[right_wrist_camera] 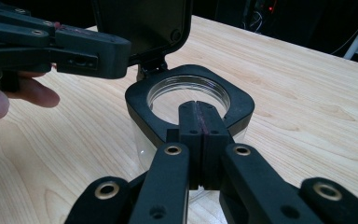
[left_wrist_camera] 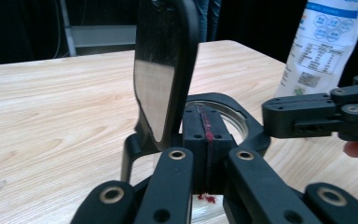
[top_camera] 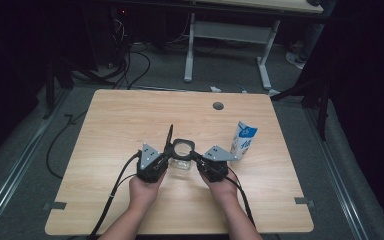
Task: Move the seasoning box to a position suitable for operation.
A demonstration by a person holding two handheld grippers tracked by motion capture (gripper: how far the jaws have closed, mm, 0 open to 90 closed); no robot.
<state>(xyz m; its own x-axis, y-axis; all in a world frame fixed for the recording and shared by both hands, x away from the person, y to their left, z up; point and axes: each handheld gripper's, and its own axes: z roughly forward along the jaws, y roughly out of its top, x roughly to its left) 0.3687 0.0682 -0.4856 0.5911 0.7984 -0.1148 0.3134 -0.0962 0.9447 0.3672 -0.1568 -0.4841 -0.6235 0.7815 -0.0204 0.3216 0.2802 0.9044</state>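
While both hands sit at the jar, quick notes:

Jar: clear jar (top_camera: 181, 161) w/ black square-ish collar (right_wrist_camera: 142, 100), mid tabletop (top_camera: 130, 115), nearer the person's edge than the far edge. Mouth open, looks empty.

Lid: black flip lid (left_wrist_camera: 161, 70) hinged to the collar, standing upright on the jar's left side as the high view has it.

L gripper (top_camera: 167, 159): jaws pinched together, no gap, red pad seam visible; tips against the collar by the hinge. Can't tell if they nip the rim or just press on it.

R gripper (top_camera: 198, 161): jaws likewise closed tight, tips resting on the collar's near rim in the right gripper view; nothing seen betw. the pads.

Carton: white/blue milk carton (top_camera: 243, 141) upright, just right of the jar, toward the right edge; not touched.

Step (judgement): jar opened & steadied from both sides; prob. prep for a pour.

Next (judgement): R gripper would need to let go, spread wide enough for the carton body, grip it low & firm; L stays on the collar so the jar doesn't slide. Risk: upright lid blocking the spout path.
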